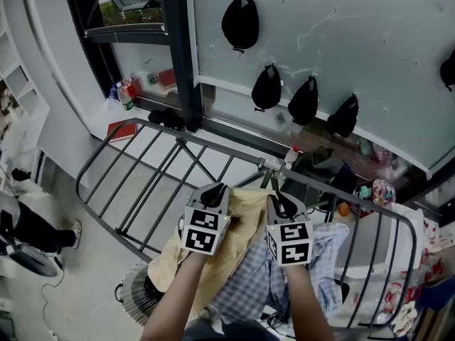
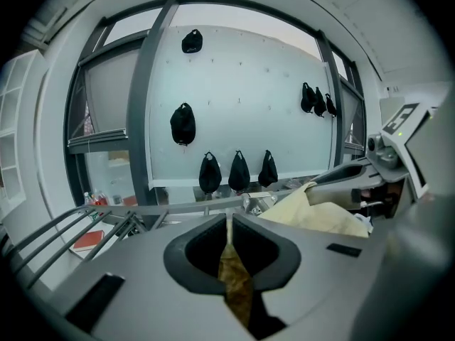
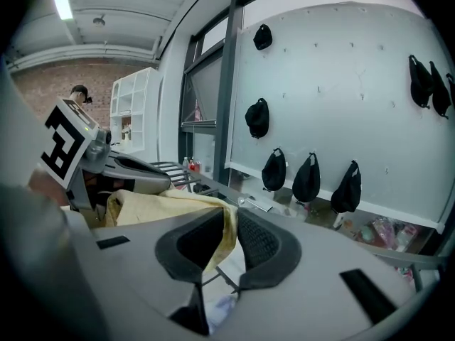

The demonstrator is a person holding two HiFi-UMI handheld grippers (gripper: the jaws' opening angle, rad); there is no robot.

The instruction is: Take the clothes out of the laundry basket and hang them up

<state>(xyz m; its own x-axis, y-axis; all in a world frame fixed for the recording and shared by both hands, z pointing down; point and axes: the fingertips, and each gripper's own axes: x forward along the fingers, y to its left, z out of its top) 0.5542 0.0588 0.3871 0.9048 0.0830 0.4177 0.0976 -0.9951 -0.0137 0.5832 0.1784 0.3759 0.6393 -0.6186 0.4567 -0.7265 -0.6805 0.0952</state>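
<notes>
A pale yellow cloth (image 1: 238,236) hangs over a rail of the grey drying rack (image 1: 153,155), stretched between my two grippers. My left gripper (image 1: 215,188) is shut on its left edge; in the left gripper view a fold of the cloth (image 2: 234,275) is pinched between the closed jaws (image 2: 229,222). My right gripper (image 1: 281,199) is at the cloth's right edge. In the right gripper view the cloth (image 3: 170,204) lies against one pad of the gripper (image 3: 233,226), with a slit of daylight beside the other pad. A blue checked shirt (image 1: 320,261) hangs on the rack below.
Several black caps (image 1: 240,21) hang on the pale wall behind the rack. Bottles (image 1: 124,94) and a red book (image 1: 122,129) lie on the sill at left. A round fan (image 1: 135,293) stands on the floor under the rack. A person's legs (image 1: 28,226) show at far left.
</notes>
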